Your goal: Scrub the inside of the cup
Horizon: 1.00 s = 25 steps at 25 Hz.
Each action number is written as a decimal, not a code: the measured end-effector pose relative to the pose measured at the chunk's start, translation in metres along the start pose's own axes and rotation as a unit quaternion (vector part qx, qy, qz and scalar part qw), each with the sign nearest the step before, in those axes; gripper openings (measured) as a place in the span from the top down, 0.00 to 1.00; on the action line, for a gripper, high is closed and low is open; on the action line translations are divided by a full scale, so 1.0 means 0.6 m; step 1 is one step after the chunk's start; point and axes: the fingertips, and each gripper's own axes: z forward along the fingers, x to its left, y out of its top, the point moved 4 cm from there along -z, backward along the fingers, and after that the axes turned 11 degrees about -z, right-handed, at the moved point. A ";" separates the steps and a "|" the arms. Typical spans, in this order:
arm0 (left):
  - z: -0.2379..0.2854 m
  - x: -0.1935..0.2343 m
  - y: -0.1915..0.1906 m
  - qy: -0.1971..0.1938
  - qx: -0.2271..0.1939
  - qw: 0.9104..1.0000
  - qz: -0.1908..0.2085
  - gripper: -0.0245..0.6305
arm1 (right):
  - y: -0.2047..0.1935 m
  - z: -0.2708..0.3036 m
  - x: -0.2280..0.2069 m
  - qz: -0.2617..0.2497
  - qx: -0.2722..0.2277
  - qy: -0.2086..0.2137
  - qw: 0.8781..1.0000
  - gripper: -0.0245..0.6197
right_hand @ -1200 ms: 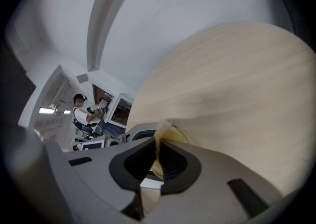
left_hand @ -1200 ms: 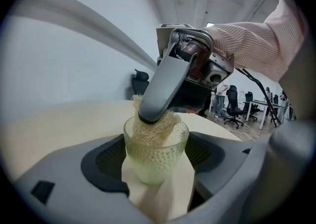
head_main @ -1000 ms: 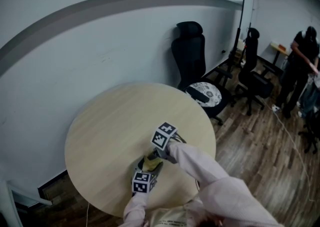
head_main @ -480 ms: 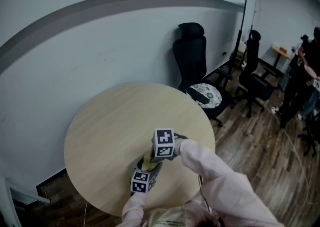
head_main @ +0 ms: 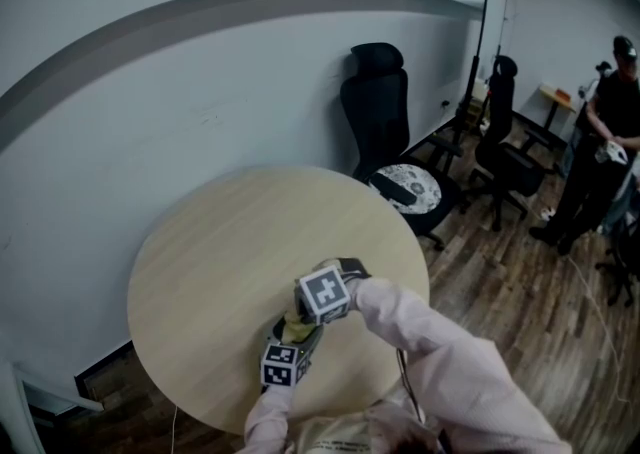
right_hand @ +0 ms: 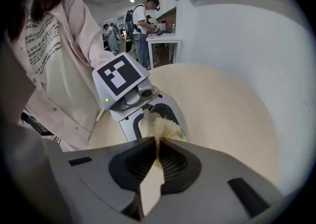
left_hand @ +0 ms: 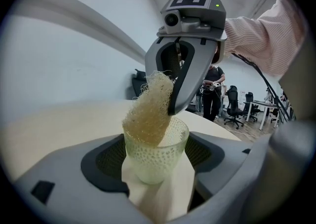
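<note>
Scrubbing the cup, judged under way. The left hand-held gripper (left_hand: pixel 157 154) clamps the pale green, dimpled glass cup (left_hand: pixel 148 164) upright by its sides, over the near part of the round, light wooden surface (head_main: pixel 230 242), apparently to steady it. The right hand-held gripper (left_hand: pixel 168 94) hangs above, jaws pinched on a tan, coarse, fibrous scrubber (left_hand: pixel 148 112). The scrubber's lower end dips inside the rim.

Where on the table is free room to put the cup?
The round pale wooden table is bare toward the wall and both sides. Crowded only near the person: left gripper holds the textured glass cup, right gripper the tan mesh scrubber.
</note>
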 end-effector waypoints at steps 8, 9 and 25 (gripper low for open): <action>0.001 0.000 -0.003 0.000 0.001 1.000 -0.003 0.40 | 0.003 0.002 -0.001 -0.068 0.039 -0.013 0.997 0.92; 0.000 0.000 0.000 0.001 -0.001 1.000 -0.001 0.40 | 0.003 0.005 -0.001 -0.073 0.043 -0.011 0.996 0.92; 0.000 0.002 -0.002 0.002 -0.001 1.000 0.005 0.40 | -0.020 0.025 -0.009 -0.027 0.070 -0.016 0.997 0.92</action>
